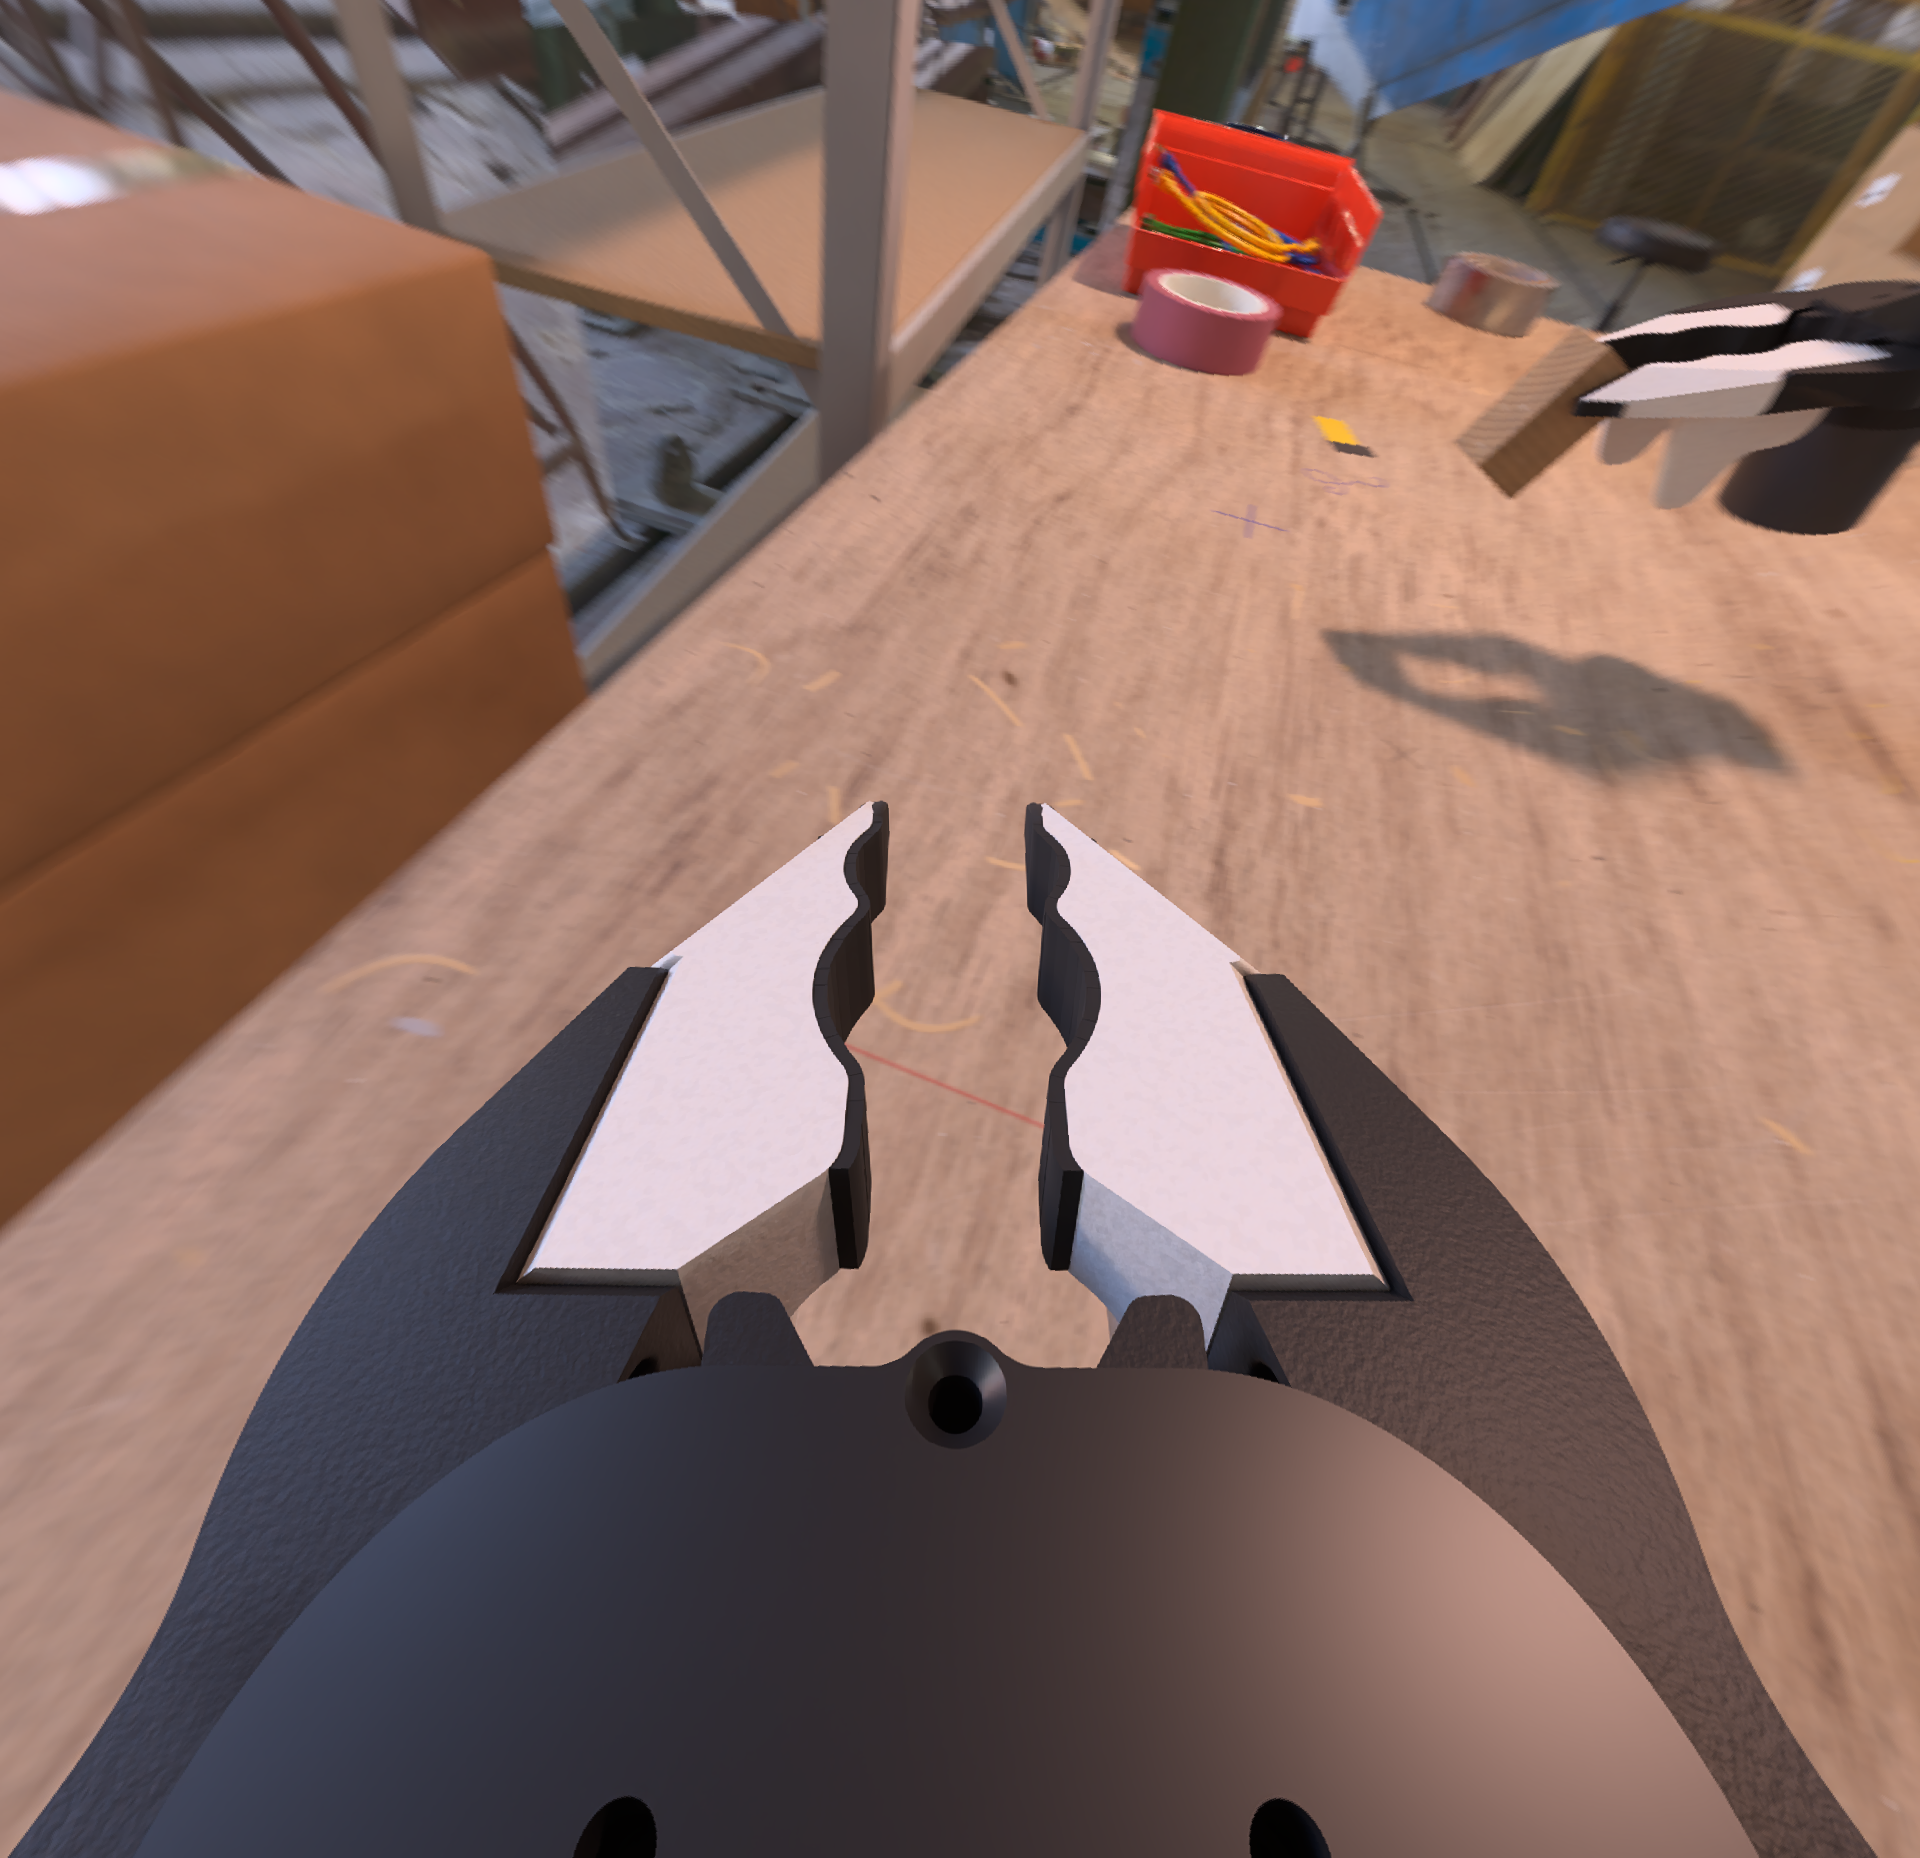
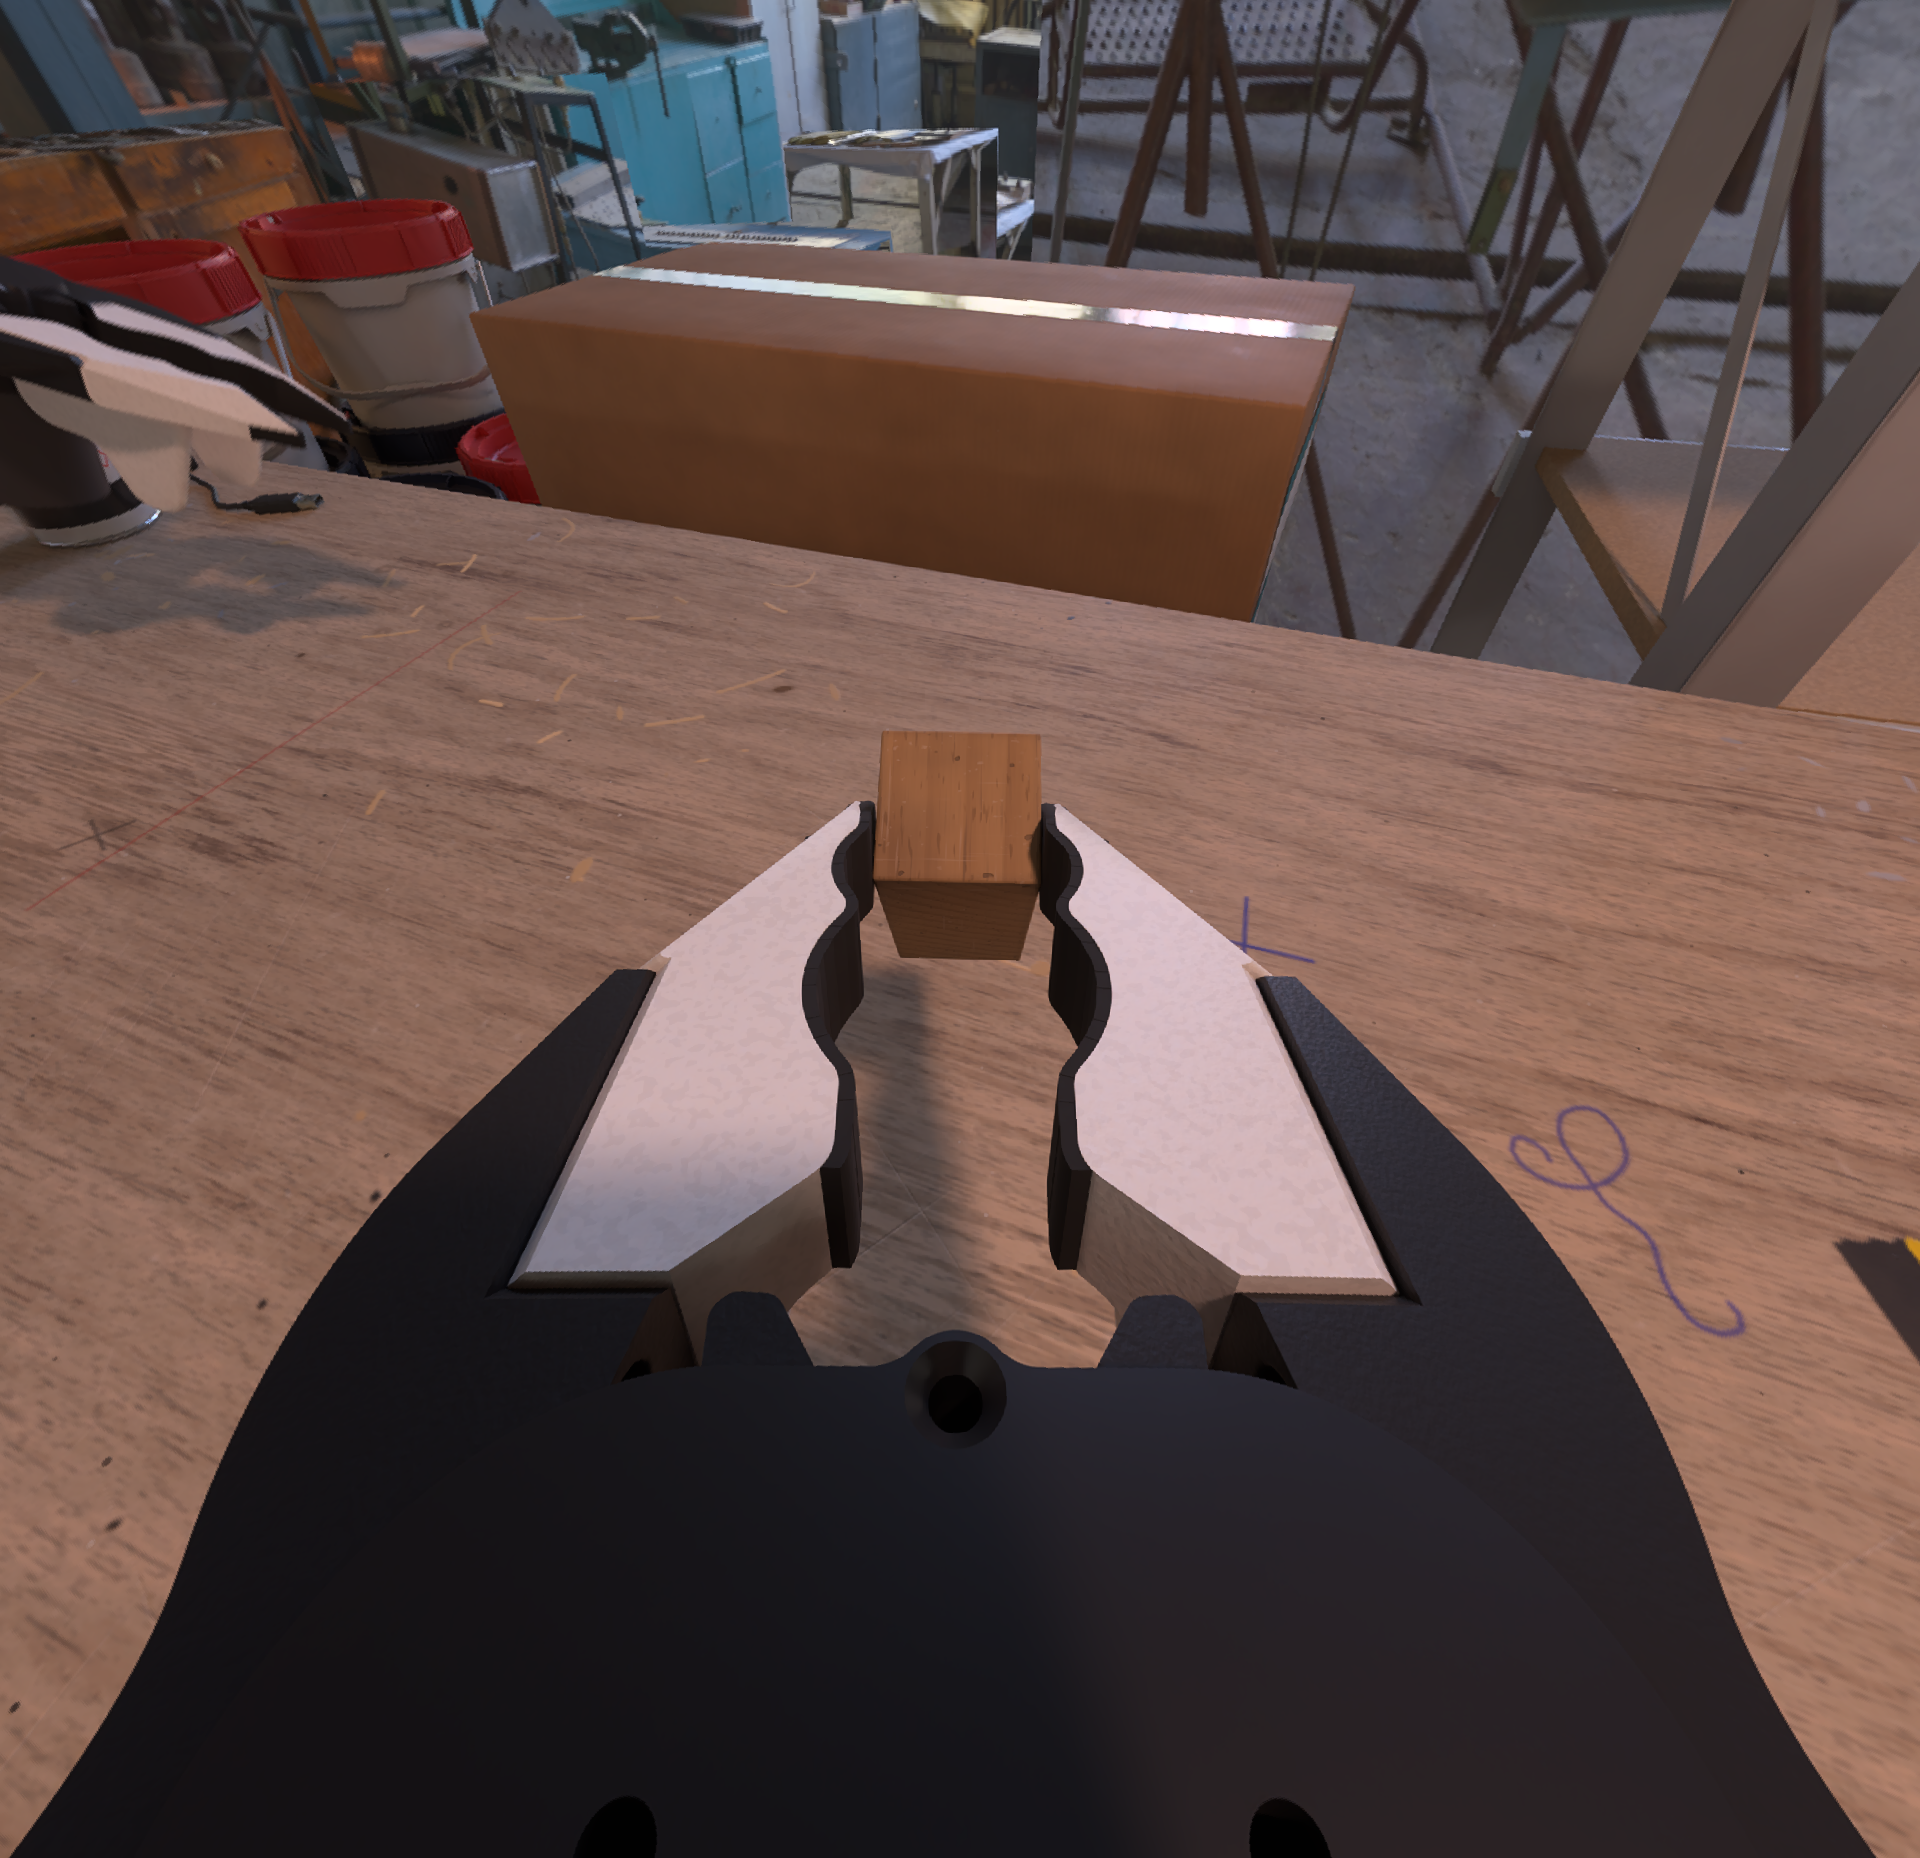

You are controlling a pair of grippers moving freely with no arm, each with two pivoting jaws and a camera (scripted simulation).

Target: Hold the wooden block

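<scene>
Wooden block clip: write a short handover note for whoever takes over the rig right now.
Right gripper: shut on the wooden block, pinched at the tips of the jaws; the left wrist view shows the block lifted clear of the workbench.
Left gripper: open, holding nothing, above the bench, apart from the block.
Done: block grasped and raised.
Left: keep the grip steady. It is a tip-only hold, so avoid sudden moves.

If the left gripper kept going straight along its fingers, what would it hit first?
Probably the bare tabletop. The left gripper is empty, fingers apart, tilted down at the wood with nothing close ahead. The pink tape roll and red bin sit farther on, slightly right; depth is unclear.
</scene>
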